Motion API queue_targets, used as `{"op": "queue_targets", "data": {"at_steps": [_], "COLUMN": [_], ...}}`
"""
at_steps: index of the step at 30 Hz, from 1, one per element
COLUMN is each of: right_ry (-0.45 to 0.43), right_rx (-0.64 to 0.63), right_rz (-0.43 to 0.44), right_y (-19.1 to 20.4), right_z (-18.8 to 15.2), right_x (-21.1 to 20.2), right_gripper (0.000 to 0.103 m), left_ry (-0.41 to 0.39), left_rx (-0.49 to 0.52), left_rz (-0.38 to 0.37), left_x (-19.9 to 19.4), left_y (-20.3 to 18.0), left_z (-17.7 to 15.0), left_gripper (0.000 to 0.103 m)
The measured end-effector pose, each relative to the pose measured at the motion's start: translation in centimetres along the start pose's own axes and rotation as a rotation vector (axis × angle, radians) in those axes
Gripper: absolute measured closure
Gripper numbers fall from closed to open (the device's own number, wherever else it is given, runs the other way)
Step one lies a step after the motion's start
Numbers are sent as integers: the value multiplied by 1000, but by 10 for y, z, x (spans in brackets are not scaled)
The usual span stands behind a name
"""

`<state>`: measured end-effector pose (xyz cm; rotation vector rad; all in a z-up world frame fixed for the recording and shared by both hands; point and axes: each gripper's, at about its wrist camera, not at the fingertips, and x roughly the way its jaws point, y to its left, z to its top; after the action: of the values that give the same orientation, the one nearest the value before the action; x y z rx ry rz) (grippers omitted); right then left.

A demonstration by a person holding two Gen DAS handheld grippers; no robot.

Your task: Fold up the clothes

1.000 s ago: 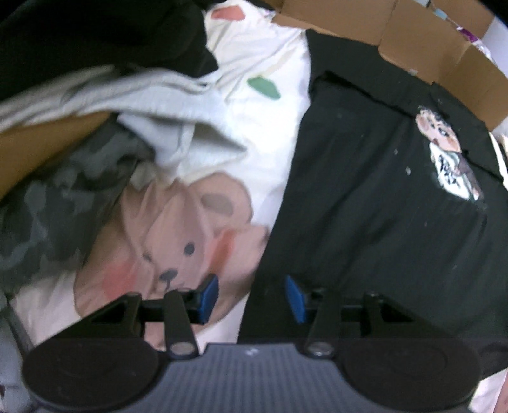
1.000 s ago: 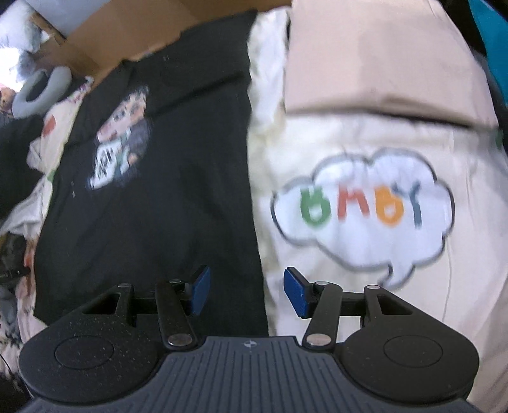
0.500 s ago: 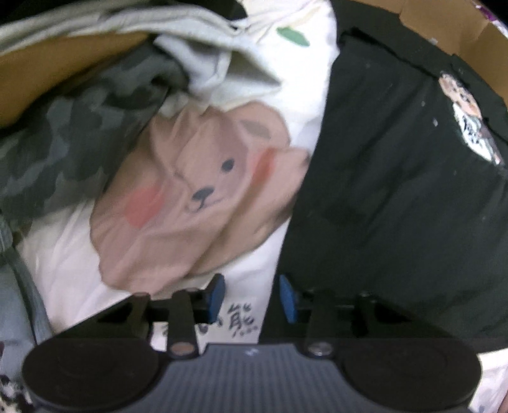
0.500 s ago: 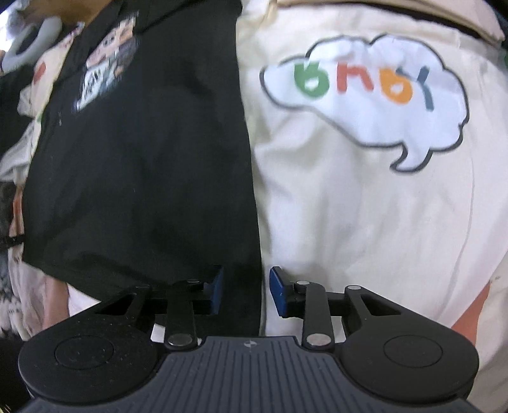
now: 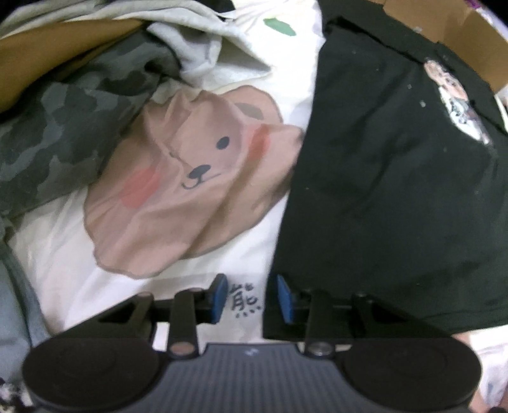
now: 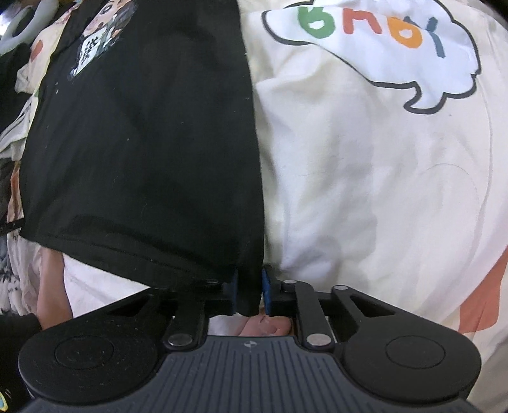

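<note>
The black T-shirt point(image 6: 143, 143) hem we clamp at six o'clock with our right gripper point(image 6: 250, 294); our left gripper point(image 5: 250, 298) gapes, empty.

A cream bedsheet point(image 6: 365, 190) covers the surface, printed with a brown bear face point(image 5: 190, 178), a white speech cloud point(image 6: 381, 41) bearing coloured letters, and a small green patch point(image 5: 279, 27). Brown cardboard point(image 5: 444, 22) stands along the sheet's far edge.

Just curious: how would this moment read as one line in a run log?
stage: gripping hem | right gripper: shut on black T-shirt corner | left gripper: open, at other hem corner | surface: printed sheet
</note>
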<state>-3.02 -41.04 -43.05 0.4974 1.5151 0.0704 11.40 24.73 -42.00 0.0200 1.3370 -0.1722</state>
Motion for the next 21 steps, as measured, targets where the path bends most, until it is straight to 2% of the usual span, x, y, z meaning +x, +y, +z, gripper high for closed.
{"op": "queue_targets", "data": {"at_steps": [3,6,10,15,16,17,21], "right_ry": [2,-7,-17,-24,-26,-28,-36], "right_rx": [-5,0,17,45,49,54,64], "right_rz": [9,21,31,33,35,38,46], "right_y": [1,0,-3,-6,-6,-7,-10], "right_z": [-2,-4,-5,-6,-7,-7,-10], "right_x": [-3,-8,-10,-5,-4,-3,-1], "right_gripper": [95,96,96,92,89,79,77], "left_ry": [4,-20,-7,1,0,2,20], "left_rx": [1,-28,-29,-57,-59,-59,-44], "left_rz": [-30,-67,-81,-91,-92,-93,-93], "left_x": [-5,-15,-13,-2,1,0,0], "left_y": [-1,2,3,8,6,6,7], "left_z": [-1,-3,-7,-1,-9,-10,-10], "left_gripper": [72,72,72,71,71,71,72]}}
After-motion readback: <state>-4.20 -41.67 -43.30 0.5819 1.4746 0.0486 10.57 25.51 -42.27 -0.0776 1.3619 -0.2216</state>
